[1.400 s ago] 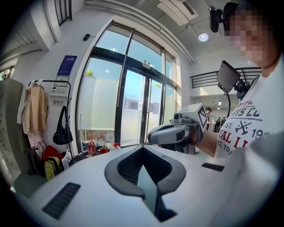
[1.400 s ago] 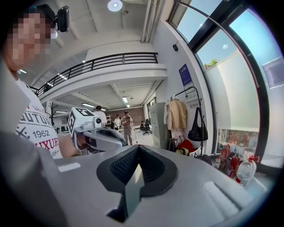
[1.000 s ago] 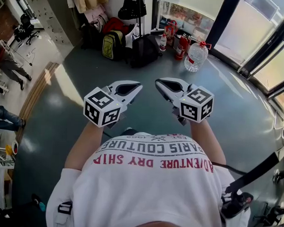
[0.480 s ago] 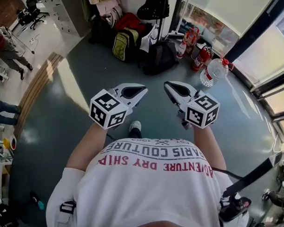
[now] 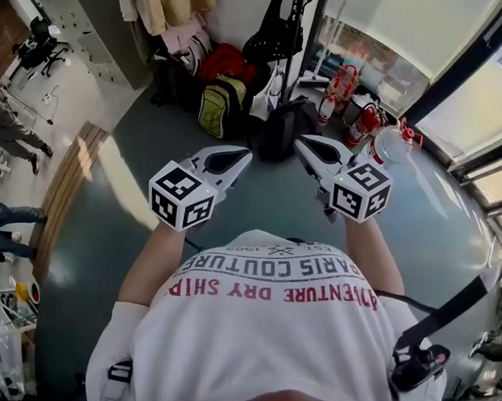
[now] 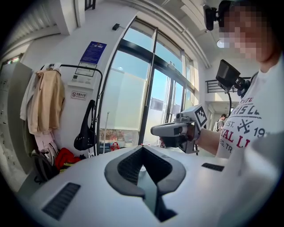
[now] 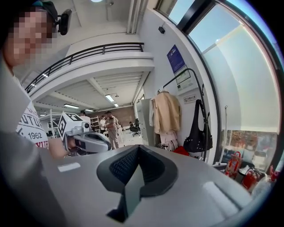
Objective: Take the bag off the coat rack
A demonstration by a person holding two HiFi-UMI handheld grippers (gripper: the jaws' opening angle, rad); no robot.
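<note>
While the black handbag [image 5: 277, 36] hung on the coat rack [image 6: 80, 66] at upper centre, I held the left gripper [image 5: 243, 154] and right gripper [image 5: 302, 144] closed, empty.

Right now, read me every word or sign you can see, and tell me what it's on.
"PARIS COUTURE": white T-shirt, upside down in the head view.
"ADVENTURE DRY SHIP": same shirt, red letters.
"1962": same shirt, right gripper view.
Too small to read: blue poster and white wall signs.

Blk bag [image 6: 85, 139] on coat rack [image 6: 98, 116]
</note>
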